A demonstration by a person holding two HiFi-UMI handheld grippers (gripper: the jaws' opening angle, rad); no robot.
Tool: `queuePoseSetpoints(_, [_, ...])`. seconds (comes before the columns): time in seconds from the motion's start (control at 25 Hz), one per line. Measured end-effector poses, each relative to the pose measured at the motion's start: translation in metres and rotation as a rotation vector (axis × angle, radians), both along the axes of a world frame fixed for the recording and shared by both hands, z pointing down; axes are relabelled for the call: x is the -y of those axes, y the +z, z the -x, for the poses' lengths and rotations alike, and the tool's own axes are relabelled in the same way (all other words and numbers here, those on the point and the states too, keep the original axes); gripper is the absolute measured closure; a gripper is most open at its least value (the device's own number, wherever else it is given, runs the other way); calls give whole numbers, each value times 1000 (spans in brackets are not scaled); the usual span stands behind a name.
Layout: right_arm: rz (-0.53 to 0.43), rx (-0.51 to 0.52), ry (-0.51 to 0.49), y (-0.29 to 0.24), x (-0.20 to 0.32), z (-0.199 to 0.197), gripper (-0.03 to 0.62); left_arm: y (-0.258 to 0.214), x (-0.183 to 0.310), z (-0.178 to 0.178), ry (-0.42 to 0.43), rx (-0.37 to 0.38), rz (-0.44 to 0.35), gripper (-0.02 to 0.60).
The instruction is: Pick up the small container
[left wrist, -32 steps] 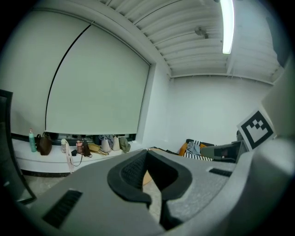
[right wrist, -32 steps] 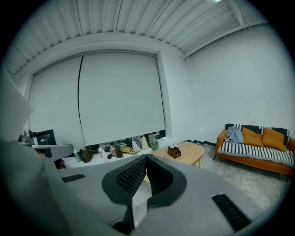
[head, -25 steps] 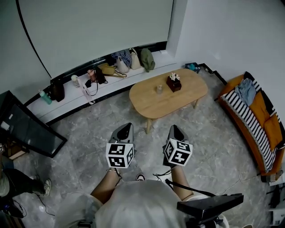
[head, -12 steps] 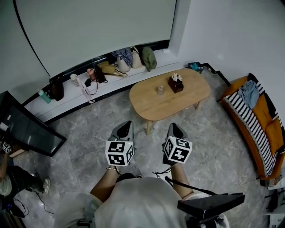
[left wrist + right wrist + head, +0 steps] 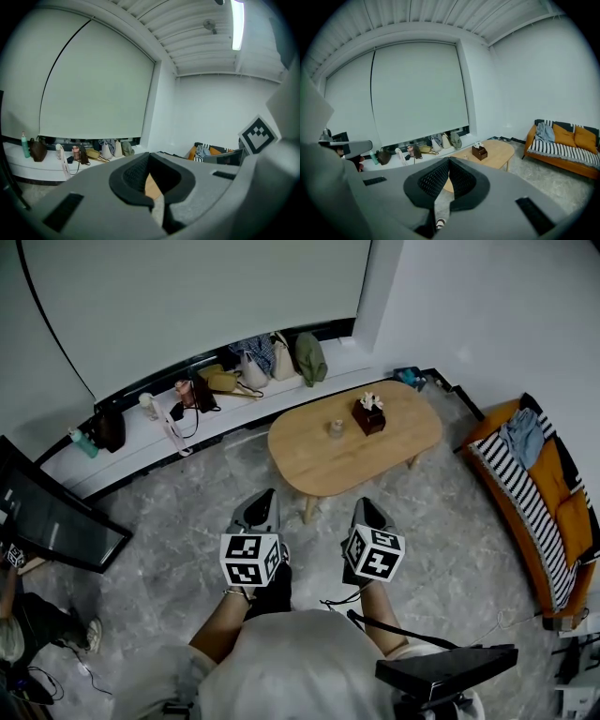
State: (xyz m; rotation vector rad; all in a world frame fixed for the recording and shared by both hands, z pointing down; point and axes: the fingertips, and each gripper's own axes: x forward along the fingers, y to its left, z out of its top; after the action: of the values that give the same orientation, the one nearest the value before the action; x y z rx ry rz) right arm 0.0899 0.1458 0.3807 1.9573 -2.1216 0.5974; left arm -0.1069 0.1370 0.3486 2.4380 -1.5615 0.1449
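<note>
Facing oval wooden table [image 5: 342, 463], small container [image 5: 336, 428] (translucent, cylindrical) atop.

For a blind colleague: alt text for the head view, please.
A person holds the left tongs and right tongs, both shut and empty, short of an oval wooden table bearing a small container and a tissue box.

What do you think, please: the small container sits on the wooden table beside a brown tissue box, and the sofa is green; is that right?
Not quite: the head view shows an orange sofa, not green. The small container is on the wooden table beside the brown tissue box.
</note>
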Motion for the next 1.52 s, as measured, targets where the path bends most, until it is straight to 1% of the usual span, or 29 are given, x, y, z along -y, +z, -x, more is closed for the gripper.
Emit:
queuePoseSetpoints(0.16, [-6, -29, -9, -3, 32, 3, 569, 4, 35, 2, -2, -23, 0, 574])
queuePoseSetpoints(0.32, [-18, -44, 6, -7, 74, -1, 569, 0, 78, 1, 3, -32, -15, 574])
queuePoseSetpoints(0.48, [1, -43, 8, -3, 109, 3, 569, 3, 119, 1, 18, -33, -4, 574])
queuePoseSetpoints(0.68, [16, -36, 41, 0, 152, -5, 569, 2, 171, -4, 44, -27, 13, 574])
queuePoseSetpoints(0.88, [20, -38, 79, -4, 196, -14, 569, -2, 221, -11, 75, -26, 12, 574])
queuePoseSetpoints(1.12, [26, -49, 93, -4, 243, -11, 569, 1, 274, -11, 91, -40, 23, 574])
queuePoseSetpoints(1.32, [53, -74, 91, 0, 278, -10, 569, 10, 313, -12, 103, -60, 51, 574])
queuePoseSetpoints(1.52, [82, -91, 89, 6, 302, -5, 569, 27, 338, -14, 117, -68, 92, 574])
